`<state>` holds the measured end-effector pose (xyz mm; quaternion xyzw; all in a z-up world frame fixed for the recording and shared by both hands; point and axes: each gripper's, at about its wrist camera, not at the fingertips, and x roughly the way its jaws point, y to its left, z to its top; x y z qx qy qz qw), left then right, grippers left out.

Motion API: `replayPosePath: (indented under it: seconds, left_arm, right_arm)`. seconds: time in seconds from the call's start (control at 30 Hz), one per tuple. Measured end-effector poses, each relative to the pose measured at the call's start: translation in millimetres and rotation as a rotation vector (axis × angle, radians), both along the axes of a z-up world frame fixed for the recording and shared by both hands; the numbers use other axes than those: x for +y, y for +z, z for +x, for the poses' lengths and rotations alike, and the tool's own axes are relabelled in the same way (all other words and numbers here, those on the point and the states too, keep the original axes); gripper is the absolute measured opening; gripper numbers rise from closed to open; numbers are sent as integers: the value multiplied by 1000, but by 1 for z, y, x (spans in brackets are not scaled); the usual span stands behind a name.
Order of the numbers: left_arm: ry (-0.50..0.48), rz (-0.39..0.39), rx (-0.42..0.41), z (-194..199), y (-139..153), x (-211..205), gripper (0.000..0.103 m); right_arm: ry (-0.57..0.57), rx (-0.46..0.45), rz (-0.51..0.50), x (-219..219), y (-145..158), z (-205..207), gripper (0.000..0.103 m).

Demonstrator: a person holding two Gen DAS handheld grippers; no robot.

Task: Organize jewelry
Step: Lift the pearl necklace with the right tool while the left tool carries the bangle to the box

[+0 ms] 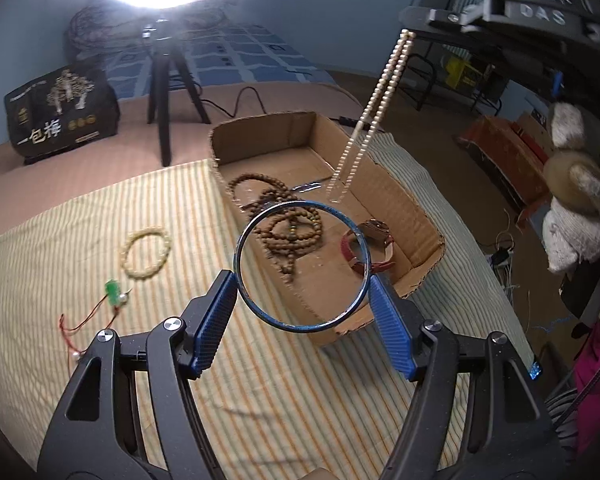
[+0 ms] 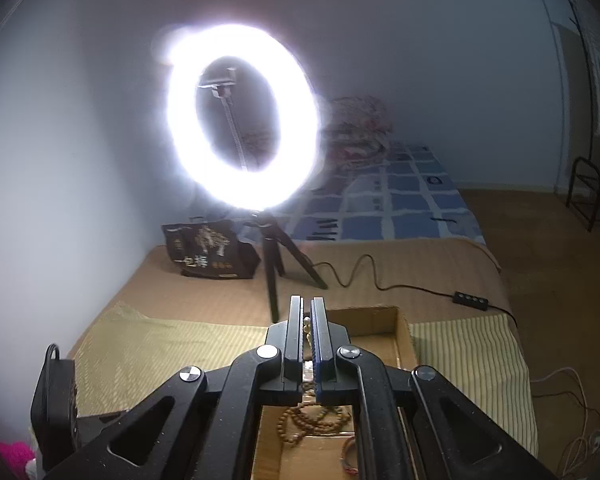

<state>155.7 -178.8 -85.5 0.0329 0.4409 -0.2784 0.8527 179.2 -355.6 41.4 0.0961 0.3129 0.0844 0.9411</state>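
Two claws each carry a piece. The left claw (image 1: 302,286), spread wide, grips a blue bangle (image 1: 302,266) by its outer rim above the near end of the cardboard box (image 1: 416,216). The right claw (image 2: 307,320), nearly closed, pinches a pale bead necklace (image 1: 374,110) that dangles into the box. Inside lie brown prayer beads (image 1: 288,224) and what seems a red-strapped watch (image 1: 374,246). A cream bracelet (image 1: 145,254) and green pendant (image 1: 113,290) lie on the striped cloth (image 1: 100,200) left of the box.
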Motion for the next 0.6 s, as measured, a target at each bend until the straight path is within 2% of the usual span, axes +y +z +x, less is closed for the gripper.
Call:
replayPosePath:
  seconds: [0.3,0.6]
  left_arm:
    - [-42,42,2,5,-19,-33,70]
    - [-42,49,22,17,-29,-43,70]
  right_arm:
    - [-35,88,6,-17,-30,17,0]
    - [-47,182,4,-25,-62,29,1]
